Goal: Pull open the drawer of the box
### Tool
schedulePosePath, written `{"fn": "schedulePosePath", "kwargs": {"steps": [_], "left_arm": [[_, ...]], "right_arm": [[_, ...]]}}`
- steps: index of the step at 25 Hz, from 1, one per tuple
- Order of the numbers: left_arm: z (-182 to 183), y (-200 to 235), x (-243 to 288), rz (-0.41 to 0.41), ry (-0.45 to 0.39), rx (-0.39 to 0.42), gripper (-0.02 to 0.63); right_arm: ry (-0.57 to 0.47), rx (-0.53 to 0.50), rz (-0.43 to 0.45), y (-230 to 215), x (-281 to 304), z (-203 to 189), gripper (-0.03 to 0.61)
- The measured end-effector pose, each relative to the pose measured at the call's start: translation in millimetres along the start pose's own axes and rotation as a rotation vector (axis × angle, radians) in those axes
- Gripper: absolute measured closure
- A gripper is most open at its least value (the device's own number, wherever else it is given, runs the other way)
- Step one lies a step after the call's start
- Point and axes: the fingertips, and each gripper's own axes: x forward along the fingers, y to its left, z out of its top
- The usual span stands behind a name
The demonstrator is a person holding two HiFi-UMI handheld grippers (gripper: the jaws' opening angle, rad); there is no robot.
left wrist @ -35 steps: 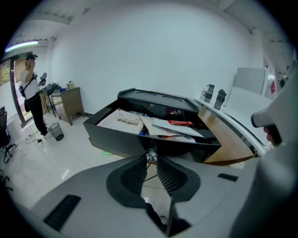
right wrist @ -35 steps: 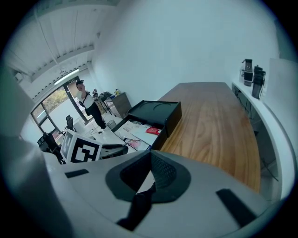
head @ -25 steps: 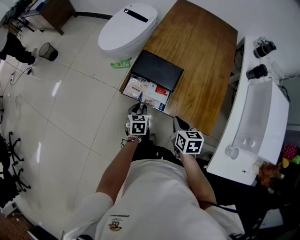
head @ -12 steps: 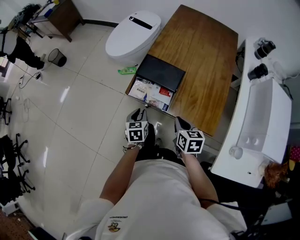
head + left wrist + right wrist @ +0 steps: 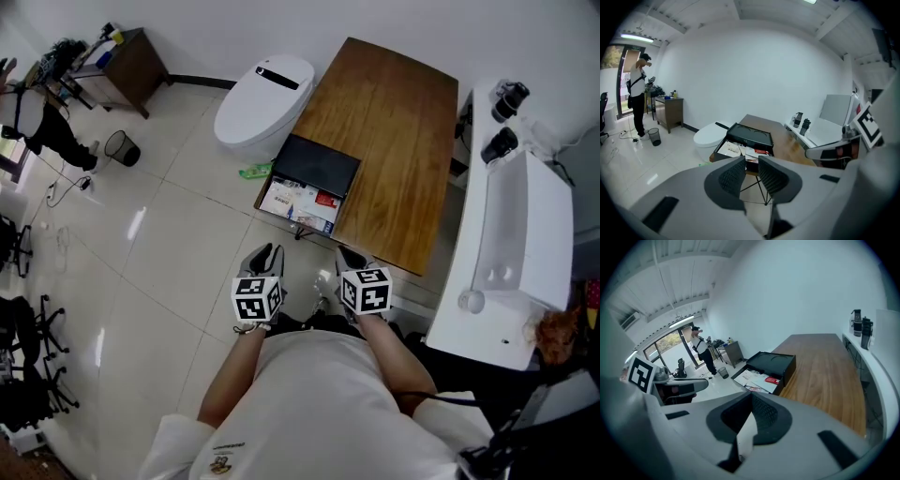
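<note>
Table holds box; drawer open, seemingly papers inside.

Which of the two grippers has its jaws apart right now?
The left gripper: its own view shows a clear gap between its jaws, with nothing held in it. On the right gripper the jaws meet at the tips.

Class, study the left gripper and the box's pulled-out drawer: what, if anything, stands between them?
Nothing visible does. Past the left gripper's parted, empty fingers there is only open air and bare floor up to the drawer, which sits pulled out of the box with papers inside.
</note>
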Motion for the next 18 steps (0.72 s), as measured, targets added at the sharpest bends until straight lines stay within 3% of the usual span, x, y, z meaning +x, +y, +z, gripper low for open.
{"fn": "schedulePosePath", "kwargs": {"steps": [5, 10, 18], "left_arm": [[1.3, 4.3, -30.0, -0.010, -0.018, 0.022, 0.541], [5.0, 2.3, -72.2, -0.112, -0.023, 0.020, 0.541], [11.2, 12.3, -130.3, -0.192, -0.045, 0.037, 0.543]], "right_arm": [[-0.013, 0.001, 0.004, 28.2, 0.6, -3.4, 0.591], [0.009, -0.015, -0.001, 67.3, -3.5, -16.8, 0.591], [-0.027, -0.041, -0.045, 127.9, -16.7, -20.9, 0.591]]}}
